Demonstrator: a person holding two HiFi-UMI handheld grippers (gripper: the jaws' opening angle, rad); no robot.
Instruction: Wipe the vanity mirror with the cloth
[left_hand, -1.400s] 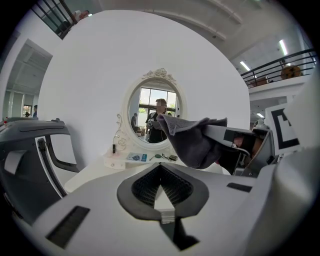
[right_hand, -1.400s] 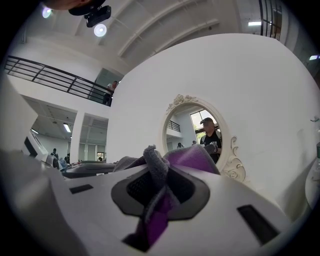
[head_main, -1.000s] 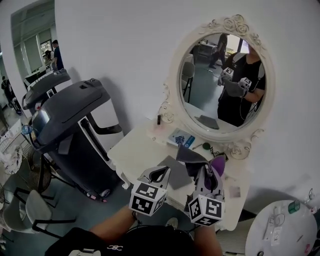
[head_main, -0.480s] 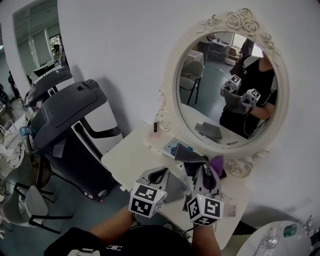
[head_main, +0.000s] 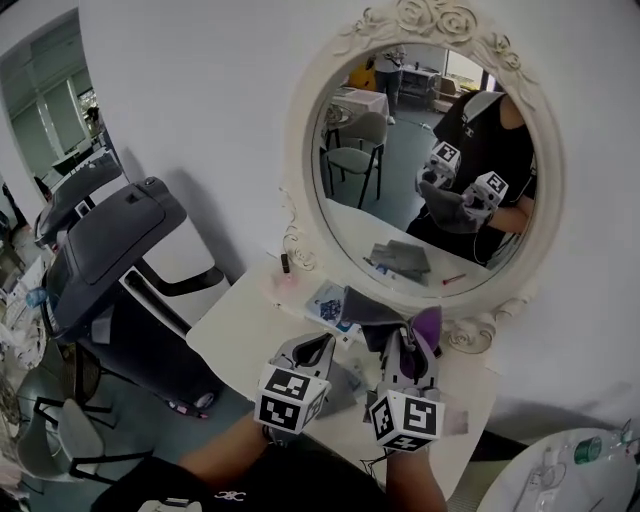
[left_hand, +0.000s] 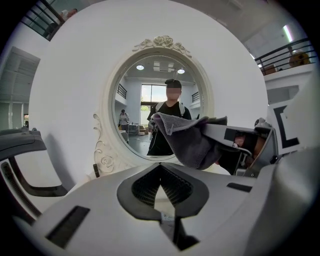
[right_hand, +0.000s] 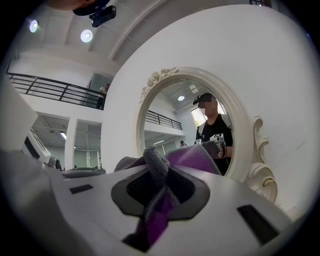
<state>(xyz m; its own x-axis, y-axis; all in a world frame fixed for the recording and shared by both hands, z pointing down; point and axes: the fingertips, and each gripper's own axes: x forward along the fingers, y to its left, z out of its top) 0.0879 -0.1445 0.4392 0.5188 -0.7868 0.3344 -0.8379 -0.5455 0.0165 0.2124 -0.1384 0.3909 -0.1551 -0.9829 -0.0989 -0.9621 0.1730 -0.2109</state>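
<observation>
At nine o'clock in the head view, a dark grey machine stands clear of the work and need not concern anyone. Next to it is the white vanity table, with a small blue packet lying toward the mirror's foot.

The left gripper sits at about six o'clock over the table's front edge. Its jaws are drawn together at the tips with nothing between them, as the left gripper view shows plainly. Just beside it at five o'clock, the right gripper is clamped on the cloth. The cloth is grey with a purple face, and it bunches up through the jaws and spills out ahead of them. The right gripper view shows the fold pinched in the throat.

The vanity mirror fills twelve to two o'clock inside its ornate white frame, and the cloth hangs short of the glass, not touching it.

To my eye the wipe hasn't begun; this is the approach. It would go best if the loose, bulging part of the cloth were pushed forward and up toward one o'clock, so that fabric meets the glass rather than the jaw tips. Light, overlapping strokes inside the frame should do it, keeping off the carved roses. The idle gripper is better held low and out of the way.
</observation>
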